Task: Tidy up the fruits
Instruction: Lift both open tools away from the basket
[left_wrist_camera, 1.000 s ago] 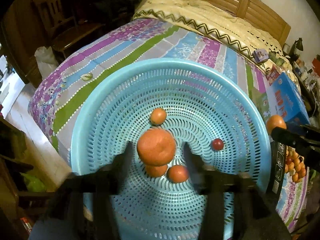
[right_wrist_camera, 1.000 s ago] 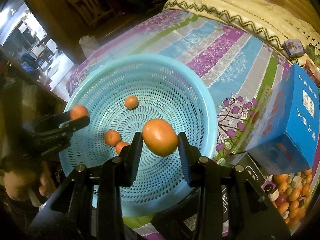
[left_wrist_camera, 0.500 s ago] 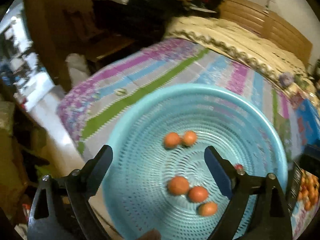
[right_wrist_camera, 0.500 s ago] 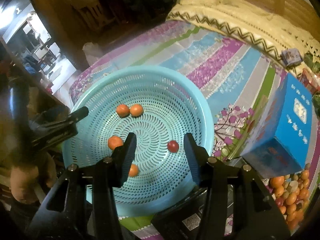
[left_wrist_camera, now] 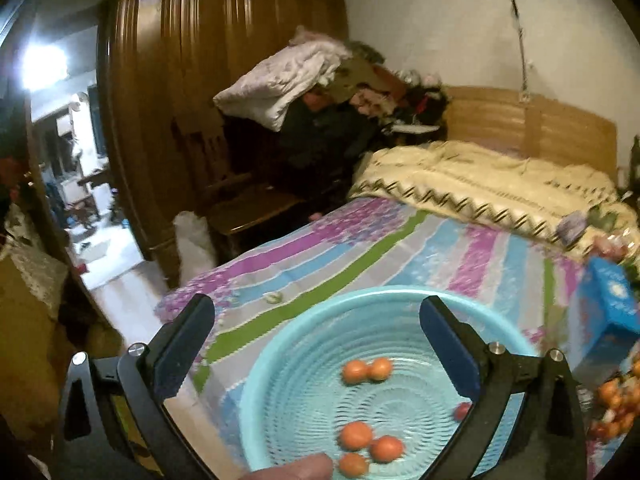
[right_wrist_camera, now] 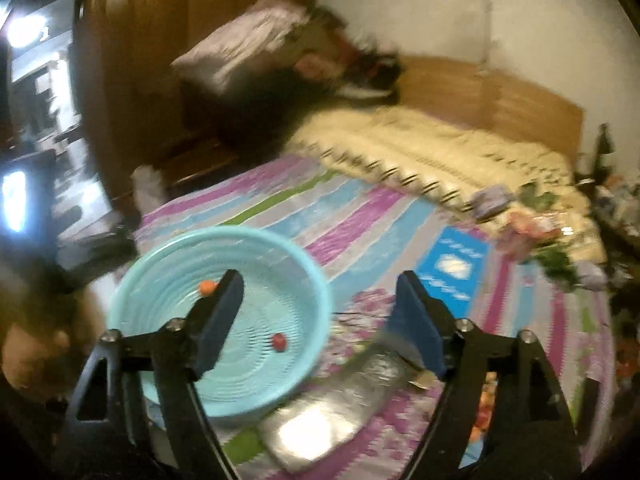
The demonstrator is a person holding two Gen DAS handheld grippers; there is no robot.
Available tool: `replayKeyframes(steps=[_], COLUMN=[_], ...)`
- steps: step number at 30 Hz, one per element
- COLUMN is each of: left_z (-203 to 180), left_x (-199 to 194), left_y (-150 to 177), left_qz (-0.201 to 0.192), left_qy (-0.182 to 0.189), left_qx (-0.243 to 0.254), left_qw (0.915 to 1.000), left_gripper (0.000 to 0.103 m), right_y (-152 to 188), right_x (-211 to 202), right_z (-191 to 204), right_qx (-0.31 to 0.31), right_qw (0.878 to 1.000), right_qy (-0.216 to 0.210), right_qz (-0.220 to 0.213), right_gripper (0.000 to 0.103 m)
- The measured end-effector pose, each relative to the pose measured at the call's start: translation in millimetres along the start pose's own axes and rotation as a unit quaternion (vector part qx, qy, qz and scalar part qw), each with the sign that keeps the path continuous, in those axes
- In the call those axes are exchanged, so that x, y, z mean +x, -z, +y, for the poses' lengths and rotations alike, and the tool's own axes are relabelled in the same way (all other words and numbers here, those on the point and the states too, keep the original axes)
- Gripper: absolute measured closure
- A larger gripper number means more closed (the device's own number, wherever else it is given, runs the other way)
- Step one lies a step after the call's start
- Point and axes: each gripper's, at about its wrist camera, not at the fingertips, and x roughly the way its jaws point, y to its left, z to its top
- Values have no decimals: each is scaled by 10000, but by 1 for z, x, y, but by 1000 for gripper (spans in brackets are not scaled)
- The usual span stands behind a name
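A: Left gripper (left_wrist_camera: pixel 316 344)?

B: Jaws spread wide, just been opening further, nothing between the pads. Held above the near rim of the light blue perforated basket (left_wrist_camera: pixel 280 344). Fingertip of a person (left_wrist_camera: pixel 296 470) visible at the bottom edge, against the basket's near rim

A: Right gripper (right_wrist_camera: pixel 320 312)?

B: Also apart, just been opening, nothing gripped. Left finger over the basket's bowl, right finger over the bedspread just right of the basket

A: Fruit?

B: Inside the basket, five oranges: a touching pair (left_wrist_camera: pixel 367 370) toward the far side, a cluster of three (left_wrist_camera: pixel 370 446) near the front rim. One small red fruit (left_wrist_camera: pixel 463 411) toward the basket's right wall, partly hidden behind the left gripper's right finger. More mixed fruit (left_wrist_camera: pixel 616 404) outside, right of the basket, blurred

A: Surroundings?

B: Basket resting on a striped purple, blue and green bedspread (left_wrist_camera: pixel 360 248). Blue box (right_wrist_camera: pixel 454 266) right of the basket. Silvery flat packet (right_wrist_camera: pixel 332 412) touching the basket's front right, under the right gripper; contents not readable. Cream blanket (left_wrist_camera: pixel 480 180) beyond the basket, toward the wooden headboard (left_wrist_camera: pixel 532 124)
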Motion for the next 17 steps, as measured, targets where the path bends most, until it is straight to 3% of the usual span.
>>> replayKeyframes(steps=[3, 7, 17], left_z=[-12, -36, -86], left_x=[-17, -42, -84], left_y=[-6, -6, -6], left_qz=[-70, -464, -607], left_qy=[224, 109, 556], left_qx=[-49, 85, 443], left_qw=[9997, 9988, 9956], left_gripper=[0, 0, 0], right_y=[5, 13, 29], right_x=[-16, -32, -66], right_z=[-17, -36, -67], right_qx=[95, 212, 429], right_qw=[9994, 9980, 9961], right_qy=[309, 548, 708], right_qz=[-145, -211, -297], right_gripper=[22, 22, 21])
